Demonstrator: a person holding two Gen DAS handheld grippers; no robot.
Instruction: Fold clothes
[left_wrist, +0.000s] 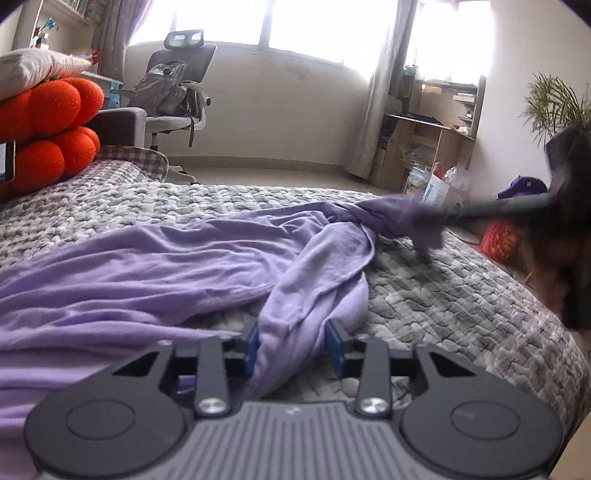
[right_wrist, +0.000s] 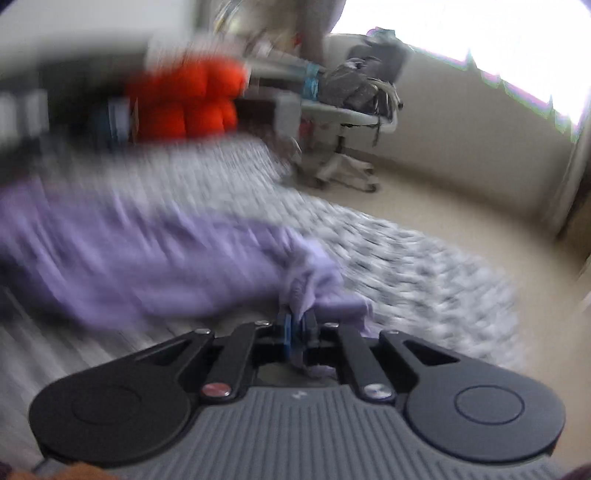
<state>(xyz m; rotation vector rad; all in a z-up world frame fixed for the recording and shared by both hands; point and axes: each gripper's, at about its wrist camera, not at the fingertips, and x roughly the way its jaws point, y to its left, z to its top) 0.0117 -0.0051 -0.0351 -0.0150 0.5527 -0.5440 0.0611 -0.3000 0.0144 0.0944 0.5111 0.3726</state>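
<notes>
While the lilac garment (left_wrist: 155, 266) lies across the bed (left_wrist: 461, 295), its long axis runs between the right gripper (right_wrist: 297, 325), jaws pinched on one bunched end, and the left gripper (left_wrist: 293, 345), jaws part-open astride the other

garment (left_wrist: 147, 266) on bed (left_wrist: 461, 295), cushions (left_wrist: 55, 122) left
</notes>
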